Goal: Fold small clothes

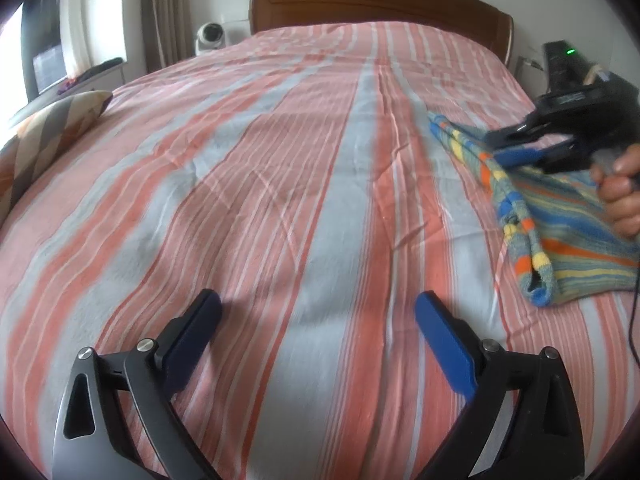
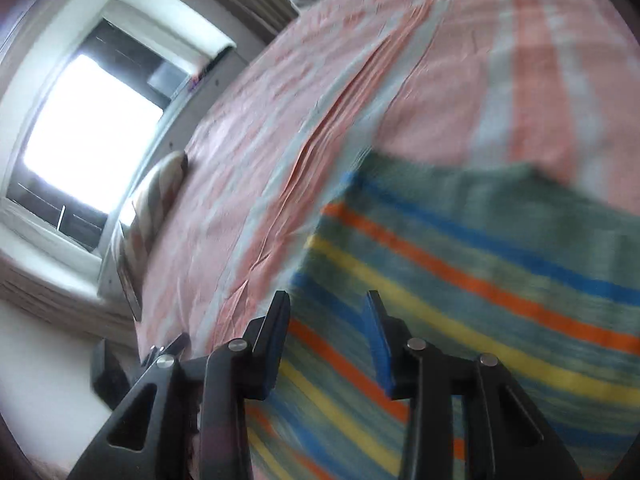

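Note:
A small knitted garment (image 1: pixel 560 220) with green, blue, yellow and orange stripes lies folded at the right side of the bed. My left gripper (image 1: pixel 318 312) is open and empty, low over the bare bedspread, well left of the garment. My right gripper (image 1: pixel 500 148) hovers over the garment's far part, held by a hand (image 1: pixel 620 192). In the right wrist view the right gripper (image 2: pixel 328 300) has its jaws apart just above the striped garment (image 2: pixel 480 300), with nothing between them. The view is blurred.
The bed (image 1: pixel 260 160) has a pink, white and grey striped cover and a wooden headboard (image 1: pixel 380 0). A patterned pillow (image 1: pixel 52 128) lies at the left edge. A white camera (image 1: pixel 210 36) and a window (image 2: pixel 88 128) lie beyond the bed.

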Tool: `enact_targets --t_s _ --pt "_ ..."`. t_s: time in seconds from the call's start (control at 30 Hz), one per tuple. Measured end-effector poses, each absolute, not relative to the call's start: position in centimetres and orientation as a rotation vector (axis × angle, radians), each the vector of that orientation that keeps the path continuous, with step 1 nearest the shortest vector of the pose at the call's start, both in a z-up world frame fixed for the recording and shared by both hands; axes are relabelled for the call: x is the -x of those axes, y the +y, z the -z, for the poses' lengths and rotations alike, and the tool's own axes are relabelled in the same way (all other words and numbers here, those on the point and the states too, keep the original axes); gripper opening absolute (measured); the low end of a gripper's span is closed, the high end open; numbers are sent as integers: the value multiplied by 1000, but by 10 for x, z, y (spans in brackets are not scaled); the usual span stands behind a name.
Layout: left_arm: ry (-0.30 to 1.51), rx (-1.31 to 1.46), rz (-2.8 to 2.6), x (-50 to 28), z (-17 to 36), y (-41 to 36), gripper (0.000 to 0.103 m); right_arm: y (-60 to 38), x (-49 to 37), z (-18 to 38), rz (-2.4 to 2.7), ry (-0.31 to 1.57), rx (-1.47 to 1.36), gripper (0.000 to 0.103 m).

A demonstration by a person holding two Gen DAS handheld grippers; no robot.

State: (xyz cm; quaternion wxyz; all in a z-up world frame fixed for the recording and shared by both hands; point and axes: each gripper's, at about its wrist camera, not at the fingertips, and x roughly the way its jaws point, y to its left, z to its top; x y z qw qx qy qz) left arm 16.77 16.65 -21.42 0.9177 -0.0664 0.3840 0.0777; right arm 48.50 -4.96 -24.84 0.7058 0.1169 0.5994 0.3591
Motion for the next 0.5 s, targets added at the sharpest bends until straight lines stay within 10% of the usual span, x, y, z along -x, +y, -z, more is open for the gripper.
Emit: enact_targets --t_s 0.5 --pt "788 131 -162 -167 214 165 99 -65 -301 231 -995 1205 41 43"
